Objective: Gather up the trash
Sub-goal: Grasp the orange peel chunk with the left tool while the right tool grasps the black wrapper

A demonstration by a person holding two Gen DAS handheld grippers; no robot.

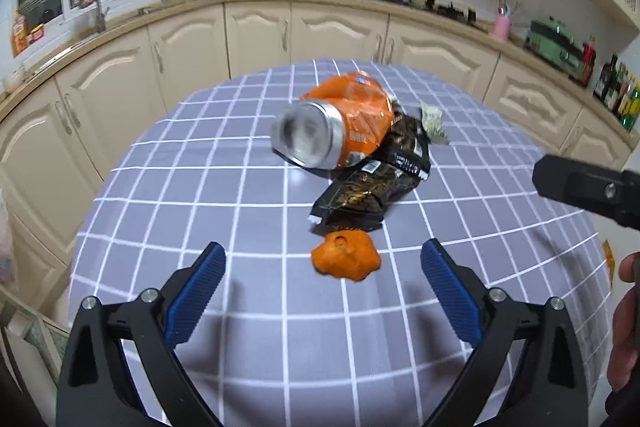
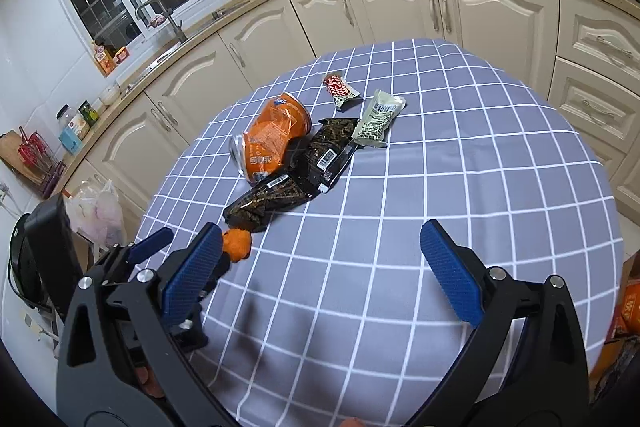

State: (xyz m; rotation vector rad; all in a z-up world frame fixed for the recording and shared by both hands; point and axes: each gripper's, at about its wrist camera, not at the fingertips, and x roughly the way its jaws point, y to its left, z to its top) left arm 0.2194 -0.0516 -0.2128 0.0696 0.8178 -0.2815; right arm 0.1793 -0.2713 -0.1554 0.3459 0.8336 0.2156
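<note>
- On the tabletop (image 2: 460, 187), under a grid-patterned cloth, the trash lies gathered in one loose cluster near the middle; judged convenient for picking piece by piece from the near edge inward.
- Count, right wrist view: one orange can (image 2: 256, 151) on its side, wrapped in or lying against an orange wrapper (image 2: 280, 123); two black packets (image 2: 332, 147), overlapping; one pale green packet (image 2: 378, 119); one small red-and-white packet (image 2: 339, 89), slightly apart at the far side; one orange peel (image 2: 237, 245) nearest the grippers. Seven items in all.
- Left gripper (image 1: 323, 269): fingers spread wide, holding nothing, hovering low with the peel (image 1: 346, 257) lying between the tips. Judged lined up to take the peel first, as the closest piece.
- Right gripper (image 2: 320, 247): fingers spread wide, empty, held over bare cloth well clear of the cluster. Judged standing by.
- No bin is identifiable in either view; a plastic bag (image 2: 100, 211) sits beside the table.
</note>
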